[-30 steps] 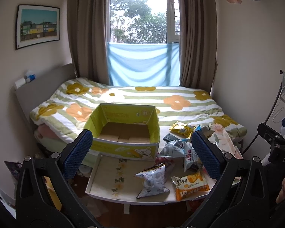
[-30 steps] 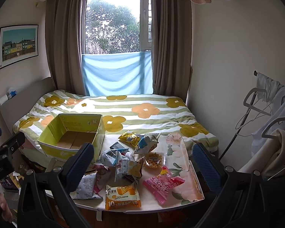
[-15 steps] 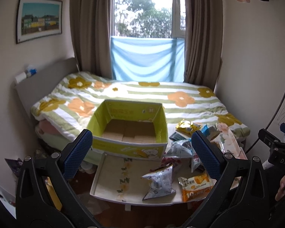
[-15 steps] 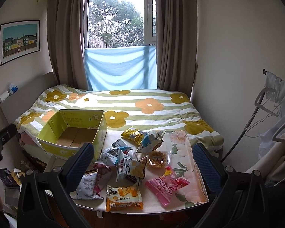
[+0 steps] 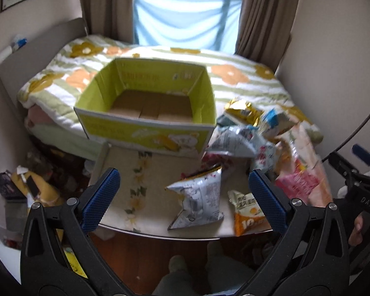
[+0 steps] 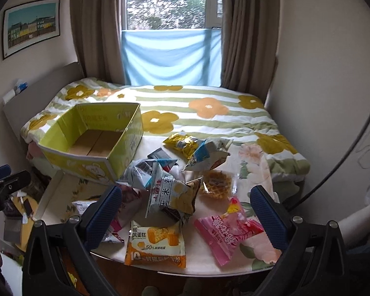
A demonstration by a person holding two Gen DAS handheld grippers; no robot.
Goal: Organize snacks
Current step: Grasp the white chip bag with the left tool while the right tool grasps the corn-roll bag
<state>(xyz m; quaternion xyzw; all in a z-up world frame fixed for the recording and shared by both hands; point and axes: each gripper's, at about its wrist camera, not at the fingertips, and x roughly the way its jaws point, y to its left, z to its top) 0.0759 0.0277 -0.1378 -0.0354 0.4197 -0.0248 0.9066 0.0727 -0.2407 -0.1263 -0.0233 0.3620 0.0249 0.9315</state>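
An empty yellow-green cardboard box (image 5: 145,113) (image 6: 96,143) stands at the back left of a small floral table (image 5: 125,187) (image 6: 69,192). Several snack packets lie piled to its right: a silver bag (image 5: 199,197), an orange cake packet (image 5: 246,212) (image 6: 155,244), a pink packet (image 6: 227,231), a corn-snack bag (image 6: 172,194), a waffle packet (image 6: 217,185) and a gold packet (image 6: 182,143). My left gripper (image 5: 185,197) hangs open above the table's front edge, over the silver bag. My right gripper (image 6: 185,209) is open above the pile, holding nothing.
A bed with a flowered striped quilt (image 6: 197,113) lies right behind the table. Clutter covers the floor at the left (image 5: 37,187). A wall closes the right side (image 6: 320,49), with a cable or hanger rod (image 6: 345,153) beside it. The person's feet (image 5: 177,266) show under the table edge.
Both grippers have moved forward and tilted down toward the table, so the box and the packets look larger and nearer. Both stay open and nothing was picked up.
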